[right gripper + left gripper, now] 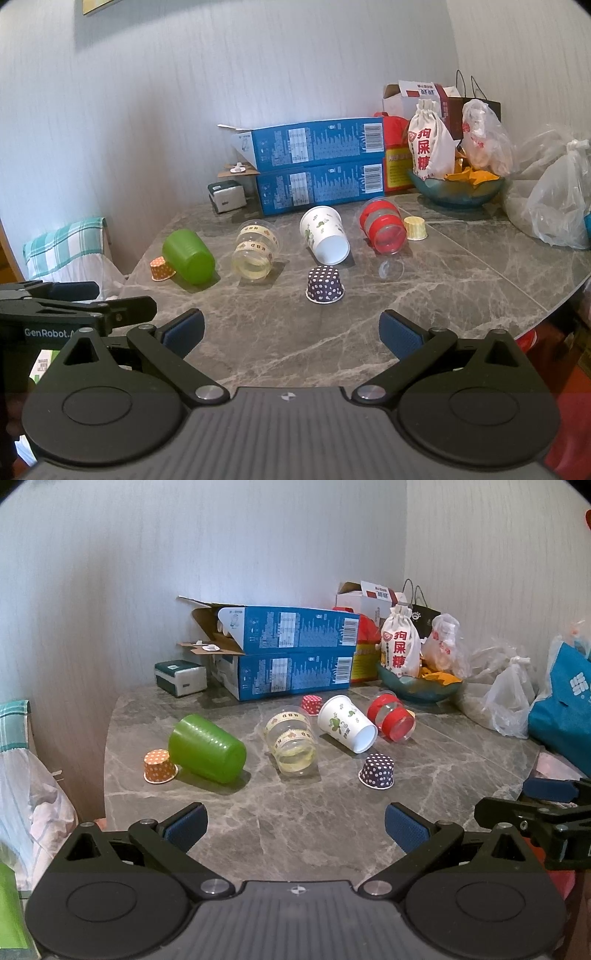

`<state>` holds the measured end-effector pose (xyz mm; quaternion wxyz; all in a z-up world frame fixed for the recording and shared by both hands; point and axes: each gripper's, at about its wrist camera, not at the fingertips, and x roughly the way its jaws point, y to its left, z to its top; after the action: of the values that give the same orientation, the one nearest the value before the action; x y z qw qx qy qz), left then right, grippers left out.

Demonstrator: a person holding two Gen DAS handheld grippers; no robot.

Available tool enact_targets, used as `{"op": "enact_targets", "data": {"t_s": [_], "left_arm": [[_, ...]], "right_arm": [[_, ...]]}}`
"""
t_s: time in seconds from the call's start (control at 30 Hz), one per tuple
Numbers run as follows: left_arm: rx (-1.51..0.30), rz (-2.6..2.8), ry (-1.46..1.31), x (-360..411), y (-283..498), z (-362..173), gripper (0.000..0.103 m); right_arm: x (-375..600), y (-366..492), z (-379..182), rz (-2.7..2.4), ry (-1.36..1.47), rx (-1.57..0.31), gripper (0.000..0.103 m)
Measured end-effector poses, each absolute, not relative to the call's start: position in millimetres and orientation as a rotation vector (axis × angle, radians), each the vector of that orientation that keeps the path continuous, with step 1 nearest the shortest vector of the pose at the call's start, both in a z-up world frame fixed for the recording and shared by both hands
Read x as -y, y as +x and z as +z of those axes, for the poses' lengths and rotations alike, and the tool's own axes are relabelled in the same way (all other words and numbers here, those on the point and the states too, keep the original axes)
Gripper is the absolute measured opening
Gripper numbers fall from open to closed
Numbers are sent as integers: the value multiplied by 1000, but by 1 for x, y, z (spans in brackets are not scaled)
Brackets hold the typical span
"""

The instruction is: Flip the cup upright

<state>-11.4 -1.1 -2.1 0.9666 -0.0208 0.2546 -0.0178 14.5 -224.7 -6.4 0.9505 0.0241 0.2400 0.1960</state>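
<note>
Then both grippers hung low over the near edge of the grey marble table (295, 823), side by side and holding nothing. The left gripper (295, 827) had its blue pads spread wide, and the right gripper (291, 332) stood equally wide apart. Neither touched any cup.

A row of four cups lay on their sides across the middle of the table, well ahead of the fingers. The green cup (207, 748) lay furthest left, its base turned toward the cameras. Touching it on the left sat a small orange dotted cup (159, 766), mouth down. Next to the right lay the clear cup (291, 743) with printed bands, its base toward the cameras. Beside that lay the white paper cup (347, 728), its open mouth facing the near right. The red-banded clear cup (392, 718) lay just beside it, furthest right.

In front of the white paper cup, a purple dotted cup (325, 285) stood mouth down, the nearest cup to the right gripper. A small red dotted cup (310, 703) sat behind the row, and a small yellow cup (415, 228) stood beside the red-banded one.

Behind them, two blue boxes (291, 657) were stacked against the wall, with a bowl (456, 192) of bags to their right.
</note>
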Motion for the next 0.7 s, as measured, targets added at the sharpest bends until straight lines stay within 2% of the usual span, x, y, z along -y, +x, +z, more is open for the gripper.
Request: {"op": "enact_targets", "data": {"t_s": [0.23,0.53,0.7], "left_arm": [[-513,-34,-47,1,-12,-3,103],[-502,-55,-63,4,-14,-11,103],[-498,-50,-71,4,-16,-12,103]], "right_arm": [[225,10,-9,371,76,-478,102],[225,-5,-11,344,103,-314,102],[226,-8,-12,322,93,-296,102]]}}
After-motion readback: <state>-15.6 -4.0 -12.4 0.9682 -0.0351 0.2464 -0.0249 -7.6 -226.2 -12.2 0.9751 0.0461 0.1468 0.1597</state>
